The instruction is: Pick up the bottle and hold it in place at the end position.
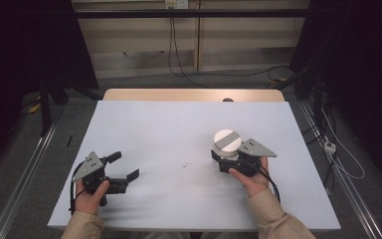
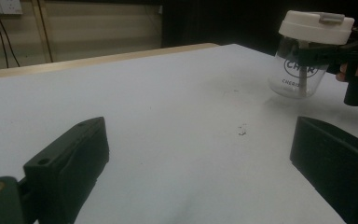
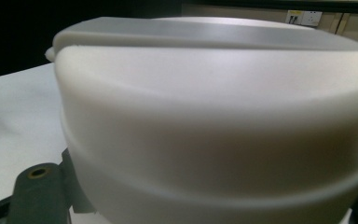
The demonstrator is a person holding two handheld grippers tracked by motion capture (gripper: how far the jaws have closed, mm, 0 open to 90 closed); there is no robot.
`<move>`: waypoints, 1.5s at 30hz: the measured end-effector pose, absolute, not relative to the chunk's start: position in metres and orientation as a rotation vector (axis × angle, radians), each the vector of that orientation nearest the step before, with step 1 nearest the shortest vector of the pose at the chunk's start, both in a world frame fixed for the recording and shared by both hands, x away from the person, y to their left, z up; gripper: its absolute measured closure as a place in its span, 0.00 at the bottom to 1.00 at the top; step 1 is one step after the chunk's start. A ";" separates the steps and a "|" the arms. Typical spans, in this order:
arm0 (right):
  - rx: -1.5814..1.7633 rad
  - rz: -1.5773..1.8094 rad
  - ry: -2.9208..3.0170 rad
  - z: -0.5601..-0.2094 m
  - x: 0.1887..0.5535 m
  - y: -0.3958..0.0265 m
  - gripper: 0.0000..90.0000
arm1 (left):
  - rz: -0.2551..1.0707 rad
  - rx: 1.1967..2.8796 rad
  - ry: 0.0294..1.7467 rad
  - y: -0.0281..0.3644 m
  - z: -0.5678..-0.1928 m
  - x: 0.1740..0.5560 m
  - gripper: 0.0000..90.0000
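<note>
Here the right gripper [image 1: 224, 158], lower right of frame, clamps the clear white-lidded plastic jar [image 1: 227, 144] just beneath its lid, probably to carry it; the left gripper [image 1: 125, 167] rests agape on the tabletop [image 1: 169, 129].

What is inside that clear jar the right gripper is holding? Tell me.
Through the clear wall of the jar nothing shows but printed lettering; it looks empty. The white lid hides its top part, and the right gripper clamped on it covers a band of the wall.

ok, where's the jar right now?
In the high view the clear jar with the white lid sits right of the table's centre, clamped in the right gripper; the open left gripper is far across the table.
</note>
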State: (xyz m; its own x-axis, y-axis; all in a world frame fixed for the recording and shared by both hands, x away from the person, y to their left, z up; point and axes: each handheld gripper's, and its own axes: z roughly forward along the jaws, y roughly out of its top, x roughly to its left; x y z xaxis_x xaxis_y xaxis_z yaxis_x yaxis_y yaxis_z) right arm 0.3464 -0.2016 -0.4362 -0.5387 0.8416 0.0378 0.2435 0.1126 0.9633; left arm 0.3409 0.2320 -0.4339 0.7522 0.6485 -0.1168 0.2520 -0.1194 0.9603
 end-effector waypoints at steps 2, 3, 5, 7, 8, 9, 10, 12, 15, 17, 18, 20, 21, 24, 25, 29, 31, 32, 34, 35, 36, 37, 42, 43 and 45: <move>1.050 1.452 1.858 -0.436 0.349 -0.199 0.20 | 0.395 1.700 0.719 0.233 -0.434 0.341 0.05; 1.051 1.457 1.855 -0.436 0.350 -0.198 0.20 | 0.396 1.701 0.719 0.233 -0.434 0.341 0.05; 1.054 1.459 1.860 -0.436 0.353 -0.196 0.20 | 0.395 1.701 0.718 0.233 -0.434 0.341 0.04; 1.053 1.459 1.857 -0.435 0.355 -0.195 0.20 | 0.395 1.700 0.718 0.233 -0.434 0.341 0.05; 1.056 1.461 1.854 -0.435 0.356 -0.194 0.20 | 0.395 1.700 0.717 0.234 -0.434 0.341 0.04; 1.058 1.464 1.851 -0.435 0.357 -0.194 0.20 | 0.395 1.700 0.717 0.234 -0.434 0.341 0.05; 1.060 1.464 1.849 -0.434 0.358 -0.194 0.20 | 0.398 1.700 0.719 0.234 -0.434 0.341 0.04; 1.062 1.461 1.850 -0.434 0.360 -0.193 0.20 | 0.395 1.698 0.720 0.234 -0.434 0.341 0.04; 1.055 1.457 1.858 -0.434 0.362 -0.190 0.20 | 0.395 1.698 0.720 0.234 -0.434 0.341 0.04; 1.051 1.455 1.860 -0.434 0.364 -0.189 0.20 | 0.394 1.696 0.722 0.234 -0.434 0.341 0.05; 1.053 1.457 1.860 -0.434 0.364 -0.188 0.20 | 0.395 1.697 0.721 0.234 -0.434 0.341 0.04; 1.054 1.462 1.860 -0.434 0.365 -0.186 0.20 | 0.391 1.694 0.725 0.234 -0.434 0.341 0.04; 1.048 1.460 1.863 -0.434 0.366 -0.185 0.20 | 0.393 1.699 0.723 0.234 -0.434 0.341 0.05; 1.053 1.466 1.864 -0.434 0.368 -0.183 0.20 | 0.395 1.700 0.722 0.234 -0.434 0.341 0.05; 1.050 1.463 1.867 -0.435 0.369 -0.182 0.20 | 0.392 1.700 0.722 0.234 -0.434 0.341 0.04; 1.051 1.465 1.867 -0.435 0.372 -0.178 0.20 | 0.391 1.699 0.723 0.234 -0.435 0.341 0.04; 1.045 1.467 1.870 -0.435 0.375 -0.176 0.20 | 0.391 1.699 0.721 0.234 -0.435 0.341 0.05; 1.045 1.465 1.869 -0.435 0.376 -0.175 0.20 | 0.393 1.700 0.721 0.234 -0.435 0.341 0.05; 1.040 1.465 1.873 -0.435 0.378 -0.173 0.20 | 0.392 1.703 0.720 0.234 -0.435 0.341 0.04; 1.043 1.468 1.872 -0.435 0.379 -0.172 0.20 | 0.389 1.695 0.725 0.234 -0.435 0.341 0.05; 1.042 1.468 1.872 -0.435 0.380 -0.171 0.20 | 0.390 1.697 0.725 0.234 -0.435 0.341 0.05; 1.041 1.469 1.871 -0.435 0.380 -0.171 0.20 | 0.390 1.697 0.725 0.234 -0.435 0.341 0.05; 1.047 1.466 1.873 -0.435 0.384 -0.169 0.20 | 0.390 1.706 0.721 0.235 -0.435 0.341 0.05; 1.050 1.466 1.873 -0.435 0.384 -0.169 0.20 | 0.389 1.706 0.721 0.235 -0.435 0.341 0.04; 1.050 1.469 1.870 -0.435 0.386 -0.168 0.20 | 0.388 1.702 0.722 0.234 -0.436 0.341 0.05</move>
State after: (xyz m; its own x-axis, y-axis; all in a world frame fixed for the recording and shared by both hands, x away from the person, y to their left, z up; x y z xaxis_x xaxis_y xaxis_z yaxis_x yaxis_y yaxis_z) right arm 0.3858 -0.1677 -0.4353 -0.5538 0.8310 0.0523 0.2480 0.1047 0.9631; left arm 0.3410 0.2342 -0.4355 0.7528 0.6472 -0.1199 0.2571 -0.1214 0.9587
